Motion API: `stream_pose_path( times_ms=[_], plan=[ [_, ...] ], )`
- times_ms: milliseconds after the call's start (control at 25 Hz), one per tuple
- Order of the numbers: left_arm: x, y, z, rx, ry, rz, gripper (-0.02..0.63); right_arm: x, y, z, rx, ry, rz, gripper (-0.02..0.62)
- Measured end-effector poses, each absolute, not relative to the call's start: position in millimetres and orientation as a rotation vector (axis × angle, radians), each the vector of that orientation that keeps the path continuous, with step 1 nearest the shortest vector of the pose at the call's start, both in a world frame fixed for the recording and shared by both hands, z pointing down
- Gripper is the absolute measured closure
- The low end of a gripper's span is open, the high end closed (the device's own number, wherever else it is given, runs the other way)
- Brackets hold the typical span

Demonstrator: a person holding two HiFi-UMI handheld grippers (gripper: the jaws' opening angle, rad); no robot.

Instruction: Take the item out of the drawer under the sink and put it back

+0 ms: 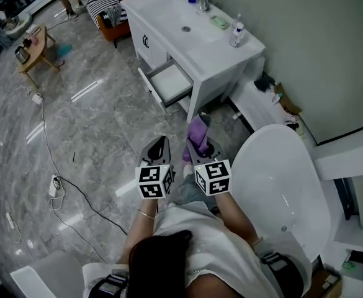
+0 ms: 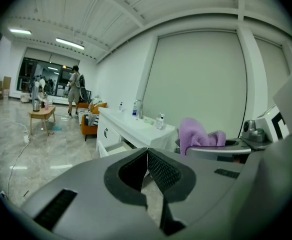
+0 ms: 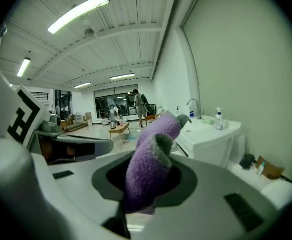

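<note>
pinching a purple fuzzy sock (image 3: 146, 171) between its jaws, the right gripper (image 1: 201, 144) is holding it well apart from the open drawer (image 1: 170, 79) under the sink (image 1: 169, 11), probably for putting it back, while the left gripper (image 2: 146, 159) is hanging empty, jaws together.

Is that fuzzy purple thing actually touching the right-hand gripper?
Touching. The right gripper view shows the purple cloth pinched between the jaws of the right gripper, sticking out past them.

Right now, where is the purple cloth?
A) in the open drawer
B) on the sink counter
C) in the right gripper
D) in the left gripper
C: the purple cloth is pinched between the jaws of the right gripper; the left gripper is shut on nothing.
</note>
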State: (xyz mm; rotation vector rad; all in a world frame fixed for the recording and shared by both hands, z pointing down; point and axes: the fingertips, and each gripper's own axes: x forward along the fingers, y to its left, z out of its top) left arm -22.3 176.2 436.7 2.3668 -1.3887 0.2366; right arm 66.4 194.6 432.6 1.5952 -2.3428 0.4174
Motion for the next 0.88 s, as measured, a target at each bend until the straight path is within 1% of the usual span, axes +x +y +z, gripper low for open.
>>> stream_pose_path(
  times_ms=[400, 880],
  plan=[
    [-1, 120, 431, 2.342, -1.408, 0.241, 0.603, 87, 133, 434, 1.545, -2.36, 0.433, 0.495],
    [24, 84, 436, 2.314, -1.419, 0.252, 0.603, 111, 92, 438, 1.533, -2.365, 0.429, 0.495]
  ],
)
